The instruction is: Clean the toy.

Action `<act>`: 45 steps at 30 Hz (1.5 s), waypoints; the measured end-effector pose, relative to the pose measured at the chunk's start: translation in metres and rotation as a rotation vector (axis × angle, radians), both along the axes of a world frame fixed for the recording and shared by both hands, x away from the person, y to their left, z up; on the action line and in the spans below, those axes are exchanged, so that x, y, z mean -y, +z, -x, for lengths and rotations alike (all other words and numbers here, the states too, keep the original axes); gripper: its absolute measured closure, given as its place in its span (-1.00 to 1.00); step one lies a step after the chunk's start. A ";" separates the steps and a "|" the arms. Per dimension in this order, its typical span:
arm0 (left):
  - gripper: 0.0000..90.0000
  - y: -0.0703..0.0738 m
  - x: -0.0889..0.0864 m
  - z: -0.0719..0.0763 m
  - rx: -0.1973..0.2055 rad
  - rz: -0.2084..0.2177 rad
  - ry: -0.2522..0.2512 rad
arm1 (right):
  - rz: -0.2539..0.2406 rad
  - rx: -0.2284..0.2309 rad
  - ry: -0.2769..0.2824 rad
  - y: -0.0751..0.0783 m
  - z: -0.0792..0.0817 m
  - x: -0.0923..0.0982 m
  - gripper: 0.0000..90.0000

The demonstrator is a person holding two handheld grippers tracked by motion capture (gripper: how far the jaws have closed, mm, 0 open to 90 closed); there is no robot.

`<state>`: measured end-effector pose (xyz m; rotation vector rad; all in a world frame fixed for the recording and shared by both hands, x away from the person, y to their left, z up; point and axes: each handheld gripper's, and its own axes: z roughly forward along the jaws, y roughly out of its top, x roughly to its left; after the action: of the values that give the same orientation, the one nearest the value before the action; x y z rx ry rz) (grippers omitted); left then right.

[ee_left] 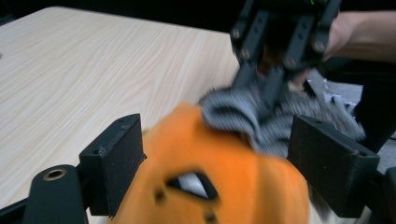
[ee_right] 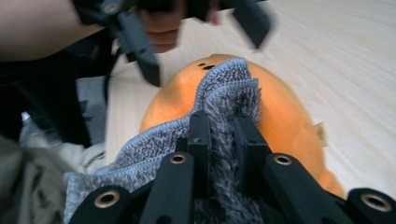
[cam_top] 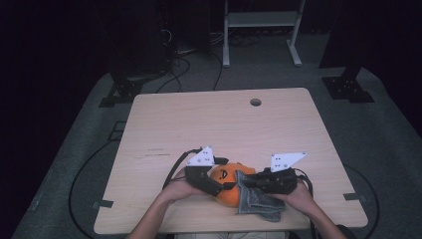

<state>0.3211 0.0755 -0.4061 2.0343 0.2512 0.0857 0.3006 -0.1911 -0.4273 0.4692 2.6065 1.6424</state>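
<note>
An orange plush toy [cam_top: 225,185] with a small face lies near the table's front edge. A grey fuzzy cloth [cam_top: 259,199] drapes over its right side and trails onto the table. My right gripper [cam_top: 250,182] is shut on a fold of that cloth [ee_right: 224,93], its jaws [ee_right: 223,128] close together over the plush [ee_right: 280,116]. My left gripper [cam_top: 215,185] is open, with a jaw on either side of the plush [ee_left: 224,177]. Its pads do not press on it. In the left gripper view, the right gripper [ee_left: 266,88] pinches the cloth [ee_left: 233,114] from above.
The light wooden table [cam_top: 199,124] has a round cable hole [cam_top: 255,102] near its far edge. A person's forearms come in from the bottom. Beyond the table are a white frame [cam_top: 259,20], black stand bases [cam_top: 348,89] and cables on the grey floor.
</note>
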 end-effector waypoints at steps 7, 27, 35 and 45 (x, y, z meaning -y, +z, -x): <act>-0.61 -0.019 0.012 -0.007 -0.067 -0.120 -0.011 | -0.040 -0.021 -0.001 -0.001 0.006 0.021 0.74; 0.21 -0.008 0.002 -0.003 0.056 -0.091 0.137 | 0.035 0.003 -0.371 -0.006 -0.007 0.117 0.70; 0.20 -0.006 0.000 -0.029 0.102 -0.072 0.257 | 0.103 -0.031 -0.450 -0.025 -0.021 0.139 0.60; 0.17 -0.002 0.006 -0.059 0.149 -0.091 0.332 | 0.061 -0.019 -0.507 -0.025 -0.025 0.144 0.20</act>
<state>0.3797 0.0697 -0.4078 2.0477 0.4962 0.4610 0.3255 -0.3355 -0.4518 1.0387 2.2736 1.3867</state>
